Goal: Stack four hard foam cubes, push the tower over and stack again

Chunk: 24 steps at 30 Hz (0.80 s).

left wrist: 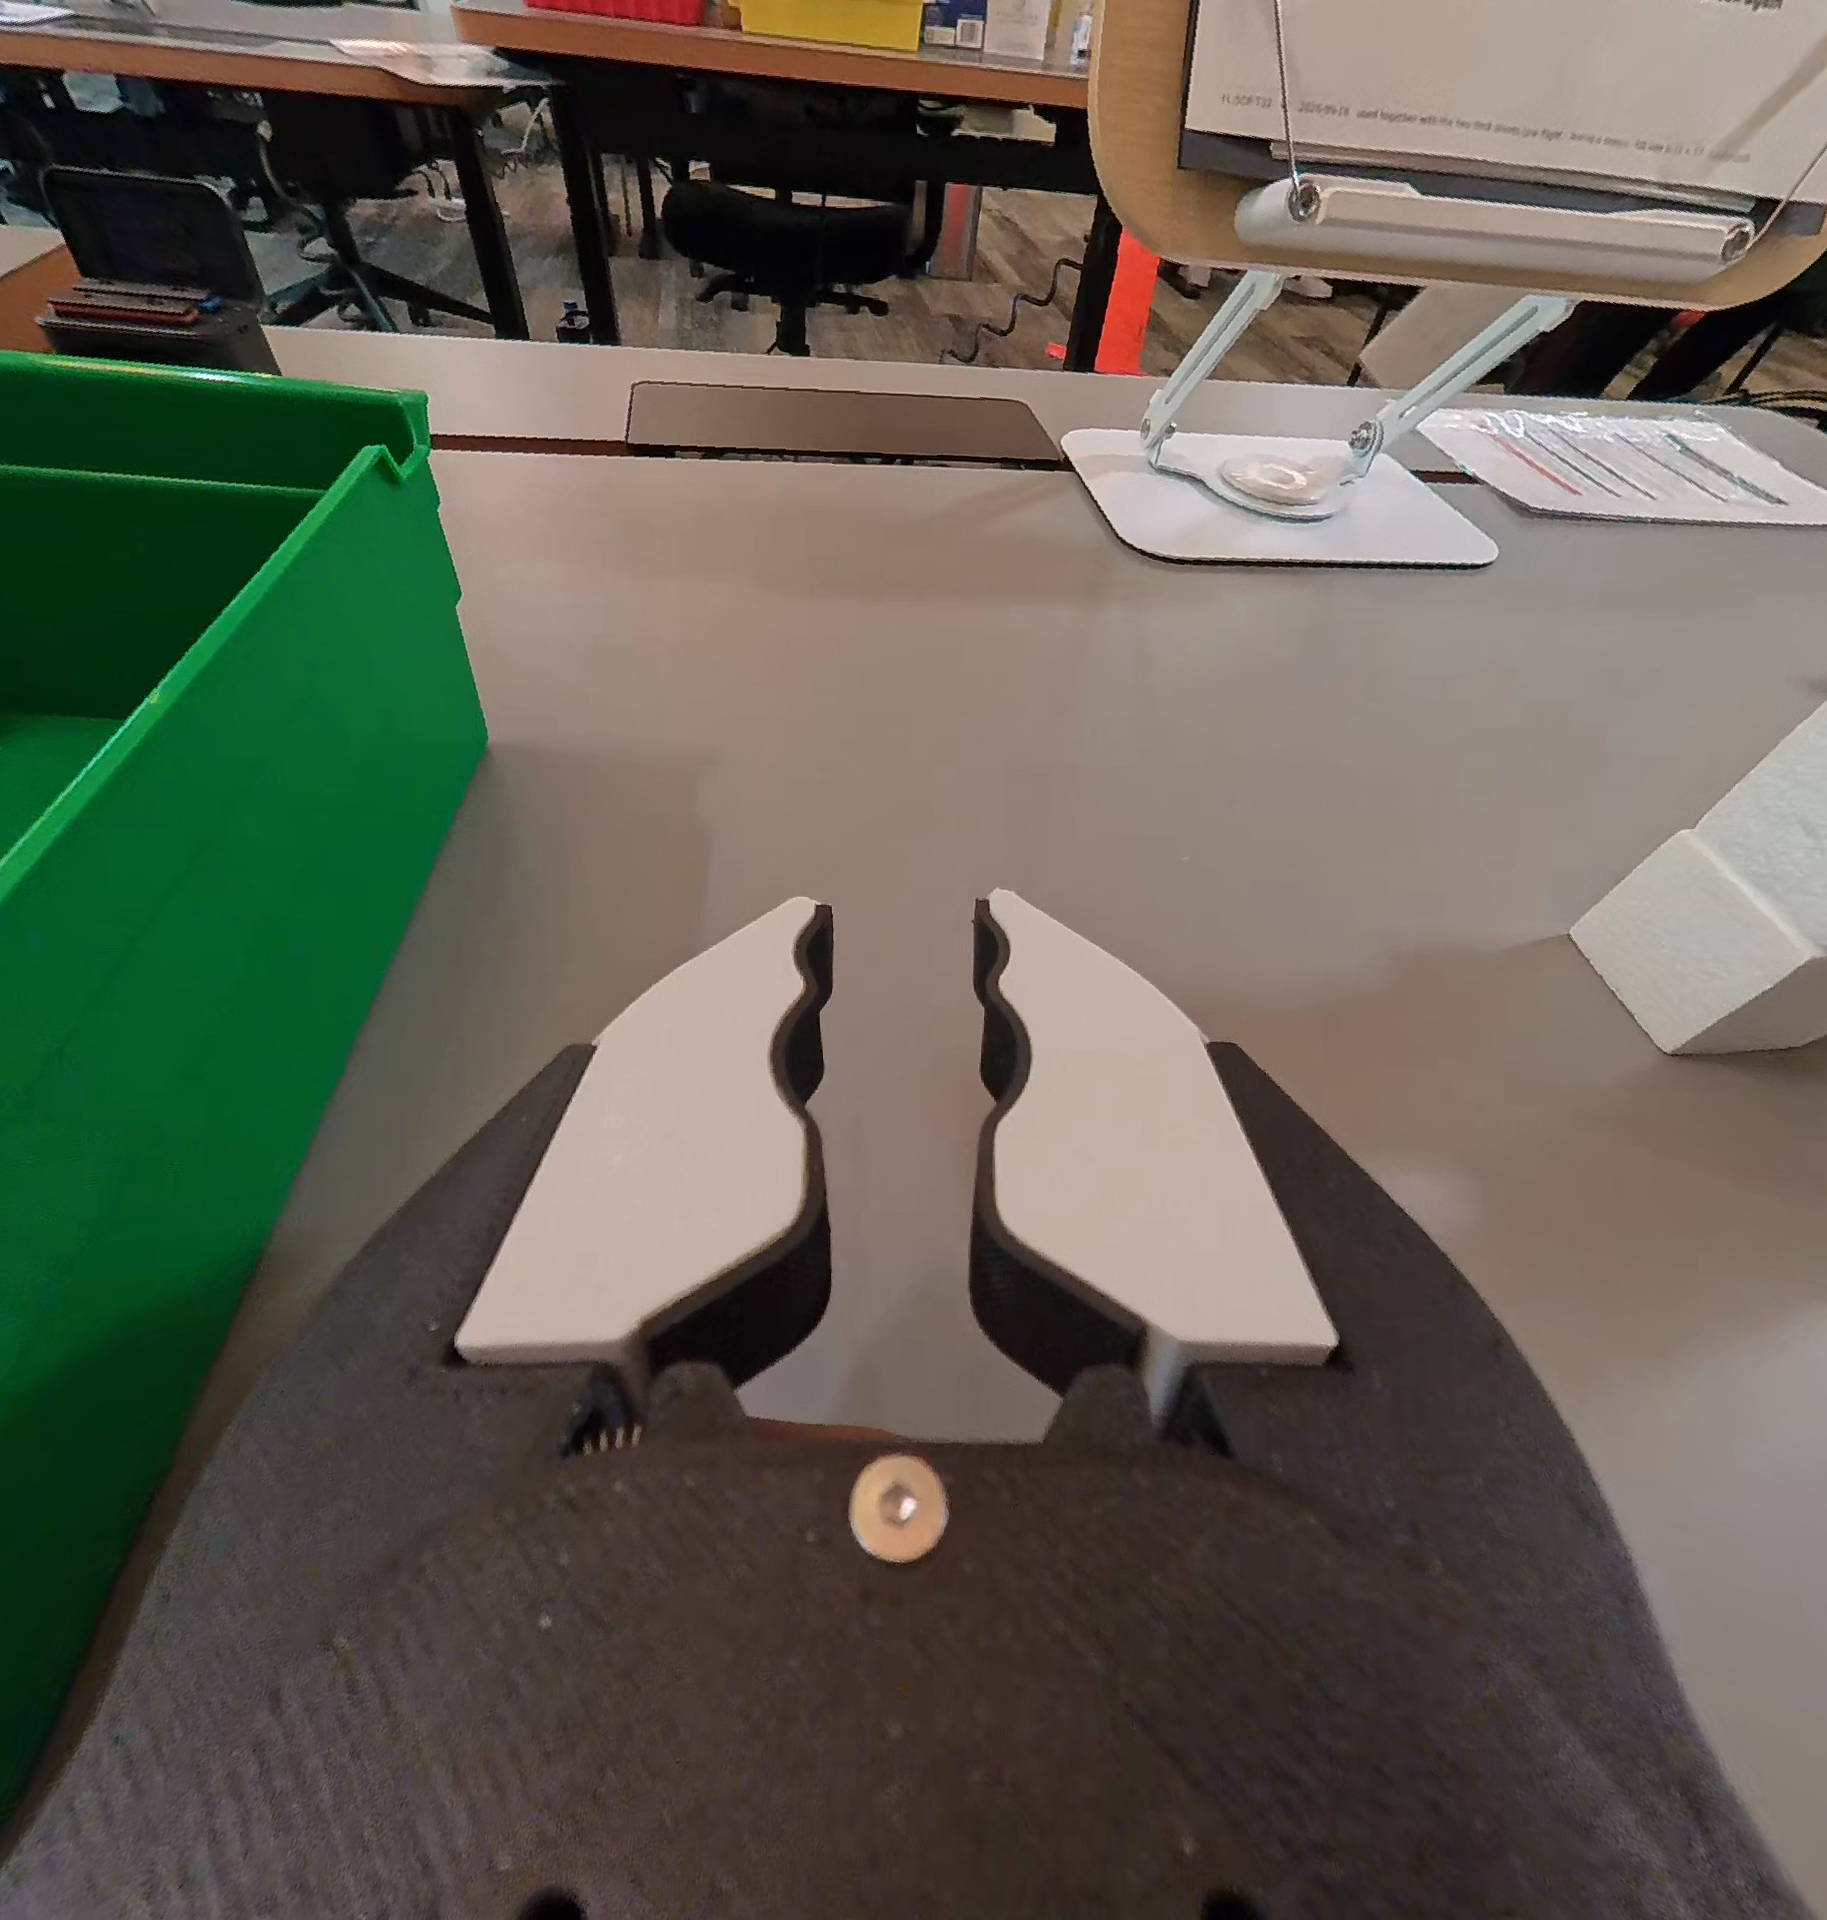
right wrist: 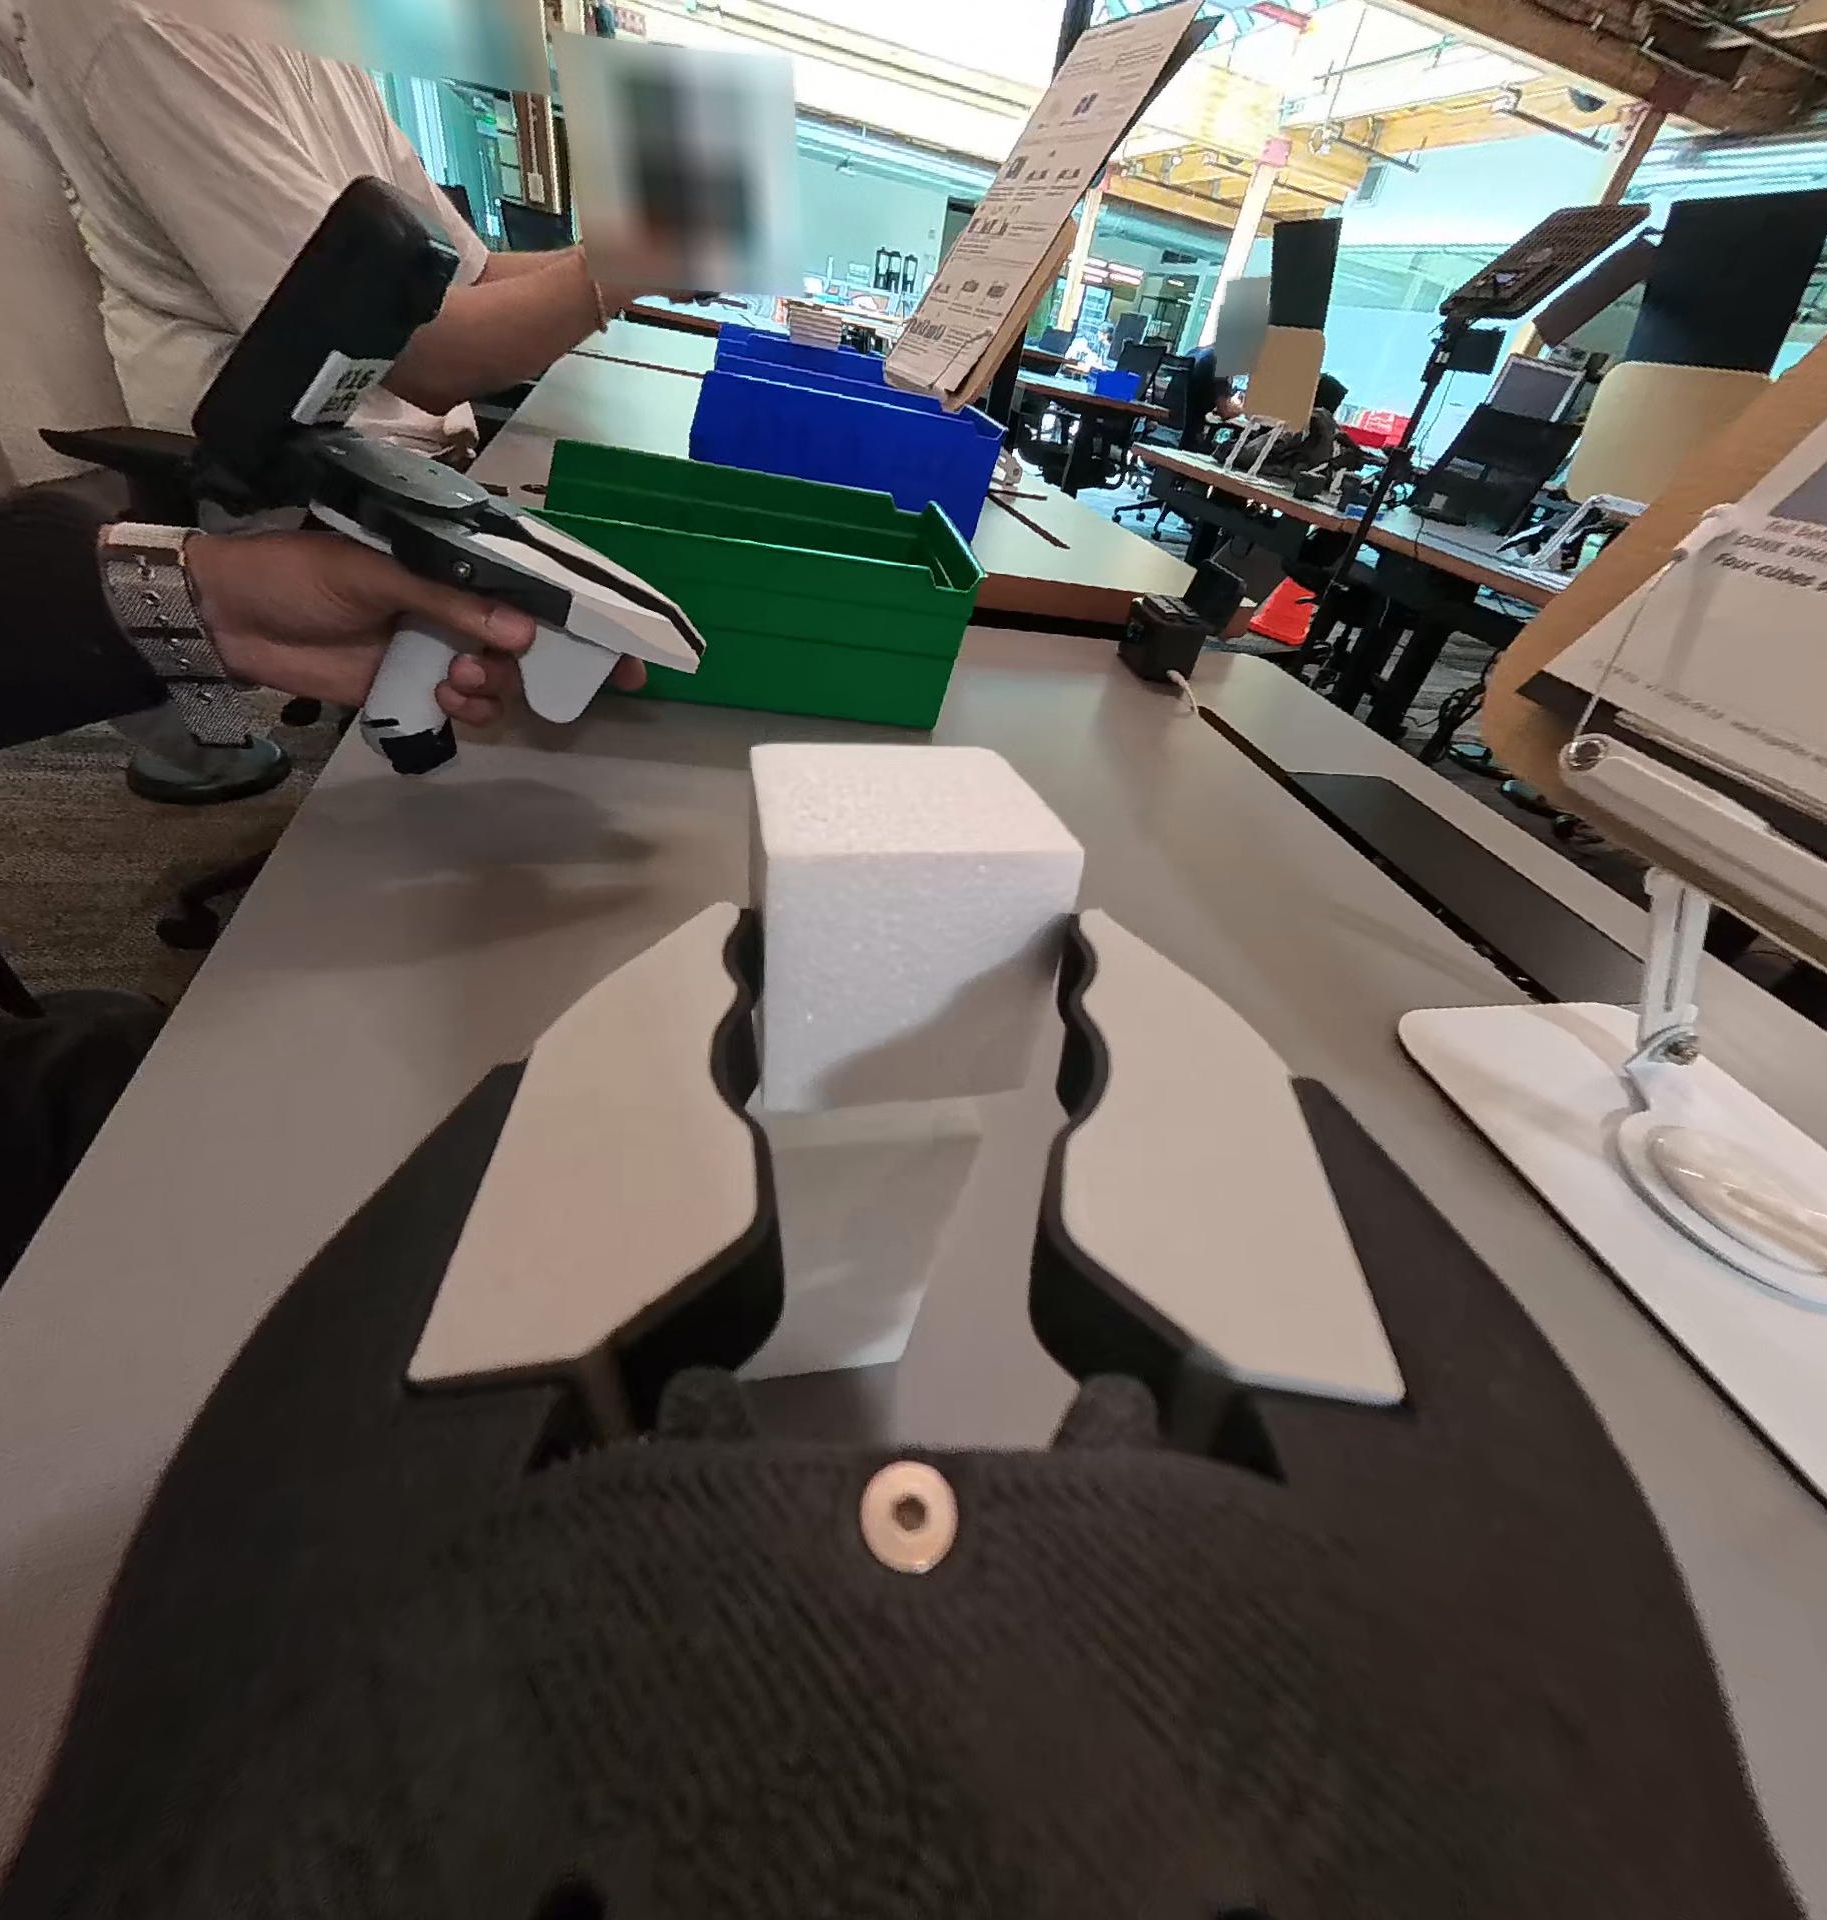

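My right gripper (right wrist: 907, 930) is shut on a white foam cube (right wrist: 909, 821), one fingertip on each side. That cube rests on a second white foam cube (right wrist: 867, 1226) on the grey table (right wrist: 421, 987). The stacked foam also shows at the right edge of the left wrist view (left wrist: 1771, 894). My left gripper (left wrist: 904, 914) is open with a narrow gap and holds nothing, just above the table beside a green bin (left wrist: 213, 831). In the right wrist view a hand holds the left gripper (right wrist: 670, 644) in front of the green bin (right wrist: 784, 582).
A blue bin (right wrist: 836, 436) stands behind the green one. A document stand on a white base (left wrist: 1304, 499) sits at the back right, also near my right gripper (right wrist: 1615, 1143). A plastic-sleeved sheet (left wrist: 1636, 468) lies beyond it. A person sits at the left (right wrist: 213, 208). The left gripper's tips are roughly 25 centimeters from the right gripper's.
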Tool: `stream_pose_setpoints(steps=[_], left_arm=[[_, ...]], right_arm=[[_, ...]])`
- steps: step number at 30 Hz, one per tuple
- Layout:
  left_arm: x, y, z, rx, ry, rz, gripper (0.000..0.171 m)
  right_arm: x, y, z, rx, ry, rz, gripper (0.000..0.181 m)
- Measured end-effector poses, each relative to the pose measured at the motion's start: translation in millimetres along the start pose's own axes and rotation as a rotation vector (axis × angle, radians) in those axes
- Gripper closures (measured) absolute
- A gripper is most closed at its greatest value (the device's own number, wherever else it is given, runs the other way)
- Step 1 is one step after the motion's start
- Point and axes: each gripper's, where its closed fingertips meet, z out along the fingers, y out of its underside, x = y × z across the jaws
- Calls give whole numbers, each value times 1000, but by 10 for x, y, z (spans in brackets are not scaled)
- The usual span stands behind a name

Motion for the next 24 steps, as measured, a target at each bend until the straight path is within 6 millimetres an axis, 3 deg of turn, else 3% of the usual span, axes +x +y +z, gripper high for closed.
stream_pose_setpoints(steps=[24], left_arm=[[11, 37, 16, -22, 4, 1, 145]], right_arm=[[-76, 4, 8, 6, -39, -21, 125]])
